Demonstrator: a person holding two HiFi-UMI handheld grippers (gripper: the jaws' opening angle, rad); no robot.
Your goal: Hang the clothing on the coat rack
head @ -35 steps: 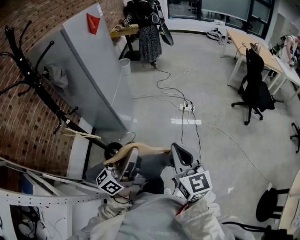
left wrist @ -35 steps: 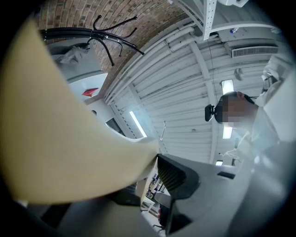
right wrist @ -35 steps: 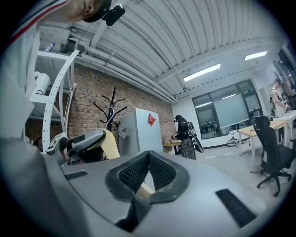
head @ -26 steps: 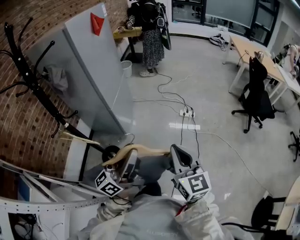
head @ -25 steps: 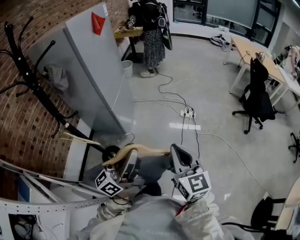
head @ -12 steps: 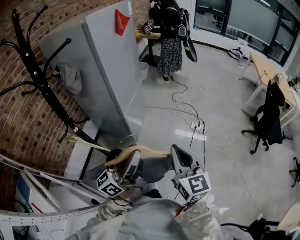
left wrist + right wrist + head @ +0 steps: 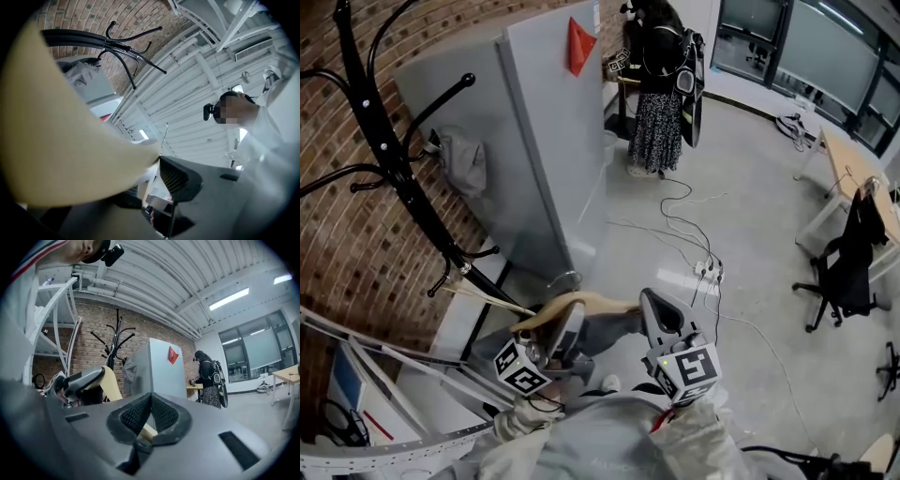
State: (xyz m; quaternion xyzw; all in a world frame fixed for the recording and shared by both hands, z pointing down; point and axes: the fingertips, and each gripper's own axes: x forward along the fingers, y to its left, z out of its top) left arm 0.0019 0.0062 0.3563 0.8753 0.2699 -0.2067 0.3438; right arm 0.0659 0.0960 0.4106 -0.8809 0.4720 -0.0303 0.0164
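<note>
A pale wooden hanger carries a grey garment low in the head view. My left gripper is shut on the hanger's left arm, which fills the left gripper view as a blurred beige shape. At the other end my right gripper is shut on it, and the wood shows between the closed pads. The black coat rack stands to the upper left against the brick wall. Its hooks also show in the gripper views.
A grey partition with a red pennant stands right of the rack, with a grey cloth bunched behind it. A person in dark clothes stands beyond. Cables and a power strip lie on the floor. White shelving is at lower left, and an office chair at right.
The rack, the partition and the person beyond have grown nearer and shifted right in the head view. Both grippers keep the same hold on the hanger.
</note>
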